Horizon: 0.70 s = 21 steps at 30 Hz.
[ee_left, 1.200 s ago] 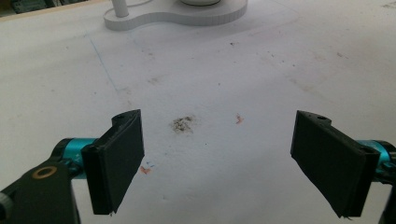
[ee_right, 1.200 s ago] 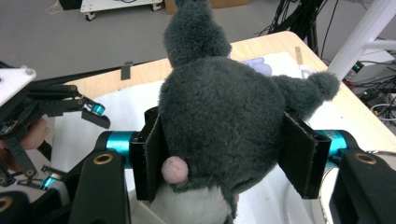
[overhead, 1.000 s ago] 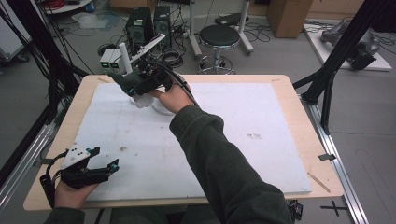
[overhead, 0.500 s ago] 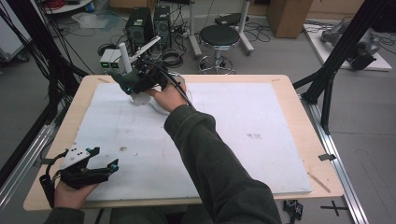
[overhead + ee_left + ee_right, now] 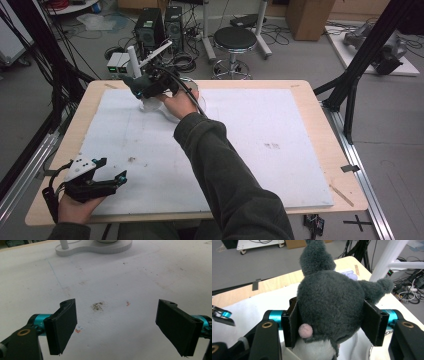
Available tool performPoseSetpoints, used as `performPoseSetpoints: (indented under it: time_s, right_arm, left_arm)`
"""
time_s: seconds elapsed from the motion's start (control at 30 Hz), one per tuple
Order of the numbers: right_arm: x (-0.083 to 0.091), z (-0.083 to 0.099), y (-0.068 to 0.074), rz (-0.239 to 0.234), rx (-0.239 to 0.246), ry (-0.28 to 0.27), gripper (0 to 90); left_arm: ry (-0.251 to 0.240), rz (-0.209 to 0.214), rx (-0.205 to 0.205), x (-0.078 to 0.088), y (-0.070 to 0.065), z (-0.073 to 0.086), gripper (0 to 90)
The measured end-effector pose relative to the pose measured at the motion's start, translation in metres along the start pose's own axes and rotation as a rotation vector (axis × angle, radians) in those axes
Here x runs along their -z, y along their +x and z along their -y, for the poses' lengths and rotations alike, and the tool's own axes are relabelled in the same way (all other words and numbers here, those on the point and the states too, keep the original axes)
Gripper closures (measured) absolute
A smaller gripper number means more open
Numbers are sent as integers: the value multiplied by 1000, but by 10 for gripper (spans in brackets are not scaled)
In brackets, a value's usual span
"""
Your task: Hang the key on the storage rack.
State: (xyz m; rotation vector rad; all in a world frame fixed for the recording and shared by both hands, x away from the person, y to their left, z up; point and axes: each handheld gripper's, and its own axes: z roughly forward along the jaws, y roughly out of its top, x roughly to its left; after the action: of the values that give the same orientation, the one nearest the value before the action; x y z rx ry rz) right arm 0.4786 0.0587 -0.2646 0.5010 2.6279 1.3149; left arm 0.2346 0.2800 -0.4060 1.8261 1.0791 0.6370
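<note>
Right claw (image 5: 332,327) is clamped on a fuzzy dark-grey plush toy (image 5: 329,302) at the counter's (image 5: 300,87) far left, over a flat white plastic stand (image 5: 100,247) with an upright peg. Left claw (image 5: 120,327) sits wide and empty near the front edge. Since it's soft, I'd guess the plush could squish, snag on the peg and tip the stand.

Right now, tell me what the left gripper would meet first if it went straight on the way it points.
Probably the white stand at the far end of the white mat. The left gripper has open jaws aimed across bare, stained mat toward it; depth is hard to judge.

No readable text, label, brand or number on anything here, table (image 5: 310,107) markings too faint.
</note>
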Motion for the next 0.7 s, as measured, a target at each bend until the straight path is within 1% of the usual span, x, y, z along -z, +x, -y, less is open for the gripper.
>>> performPoseSetpoints:
  time_s: [0.1,0.4,0.43,0.47,0.63,0.67,0.7]
  right_arm:
    - [-3,1,-2,3,-12,2,393]
    - [-14,2,-4,22,-21,3,393]
    - [-15,2,-5,23,-16,3,393]
    - [-15,3,-5,25,-29,7,392]
    - [-18,4,-9,36,-31,3,393]
    - [-18,5,-9,35,-42,12,393]
    - [-19,5,-10,36,-37,10,392]
  left_arm:
    - [2,1,-2,0,0,0,177]
    - [1,2,-1,0,0,0,177]
    - [1,1,-3,0,0,0,177]
    - [2,2,-2,0,0,0,177]
    - [4,4,-3,0,0,0,177]
    - [4,4,-3,0,0,0,177]
    - [4,4,-3,0,0,0,177]
